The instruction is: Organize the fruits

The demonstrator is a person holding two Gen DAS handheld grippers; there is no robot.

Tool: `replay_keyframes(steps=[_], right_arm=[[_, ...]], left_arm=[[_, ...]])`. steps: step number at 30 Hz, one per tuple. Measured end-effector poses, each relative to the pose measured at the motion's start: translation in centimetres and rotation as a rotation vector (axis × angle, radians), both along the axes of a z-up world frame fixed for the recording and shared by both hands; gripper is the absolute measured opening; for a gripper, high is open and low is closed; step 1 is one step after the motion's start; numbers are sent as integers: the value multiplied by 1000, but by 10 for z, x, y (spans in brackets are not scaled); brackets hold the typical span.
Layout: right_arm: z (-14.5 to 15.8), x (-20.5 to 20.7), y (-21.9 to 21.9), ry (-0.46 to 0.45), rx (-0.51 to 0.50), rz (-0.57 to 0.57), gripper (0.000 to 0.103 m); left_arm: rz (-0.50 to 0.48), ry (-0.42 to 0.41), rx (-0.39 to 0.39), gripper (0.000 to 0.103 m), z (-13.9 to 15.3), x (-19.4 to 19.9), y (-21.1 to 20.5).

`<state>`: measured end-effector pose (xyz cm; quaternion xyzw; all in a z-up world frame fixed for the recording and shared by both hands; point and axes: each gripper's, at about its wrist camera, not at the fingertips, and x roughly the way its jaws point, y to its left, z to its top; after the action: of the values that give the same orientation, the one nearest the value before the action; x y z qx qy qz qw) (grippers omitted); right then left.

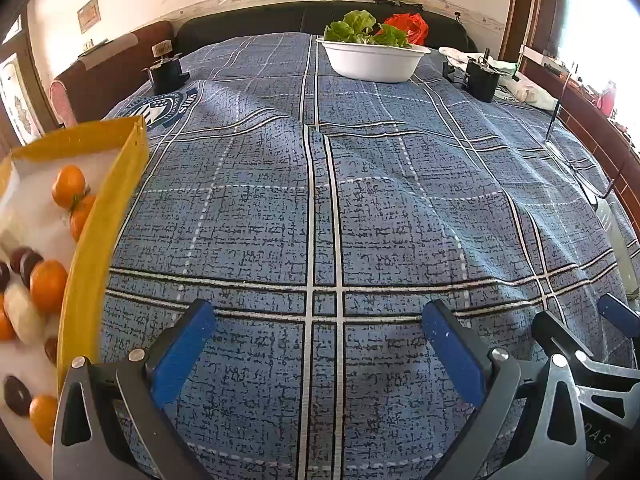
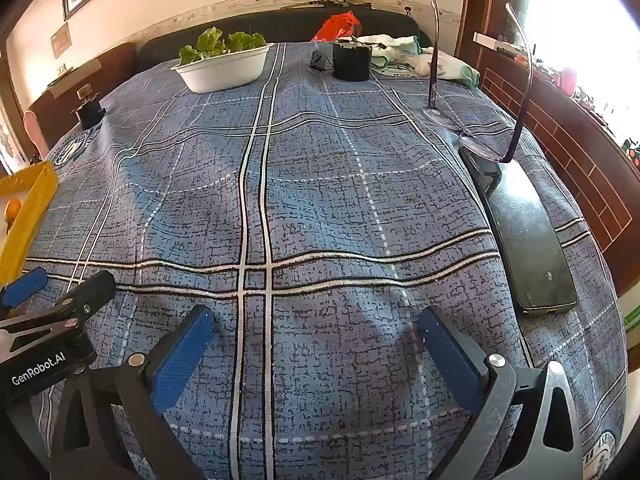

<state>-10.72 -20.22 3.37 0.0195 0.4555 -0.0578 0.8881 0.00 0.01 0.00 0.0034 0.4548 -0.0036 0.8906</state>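
Left gripper (image 1: pixel 318 322) and right gripper (image 2: pixel 316 328): fingers apart, empty, over the blue cloth (image 1: pixel 360 220). Oranges (image 1: pixel 48 286), probably firm and smooth-skinned, lie in the yellow tray (image 1: pixel 120 184); grasp across the middle.

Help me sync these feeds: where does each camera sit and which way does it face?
Left wrist: on the left tool, facing across the blue cloth toward the white bowl; yellow tray at left, right tool alongside.
Right wrist: on the right tool, same heading; phone and glasses at right.
Shared: bowl, cloth, tray.
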Motion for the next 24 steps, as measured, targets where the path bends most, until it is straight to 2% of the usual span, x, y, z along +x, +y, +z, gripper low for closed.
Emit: replay_keyframes(steps=[8,15,24], right_arm=[[1,-1,1,-1,3,0,103],[0,-1,-10,-5,16,-28,103],[1,-1,-8,-5,13,-28,103]], left_arm=[[-1,0,2,103,0,0,0],[-101,-1,10,103,-3,8,-16],[-98,-1,5,103,0,6,-17]])
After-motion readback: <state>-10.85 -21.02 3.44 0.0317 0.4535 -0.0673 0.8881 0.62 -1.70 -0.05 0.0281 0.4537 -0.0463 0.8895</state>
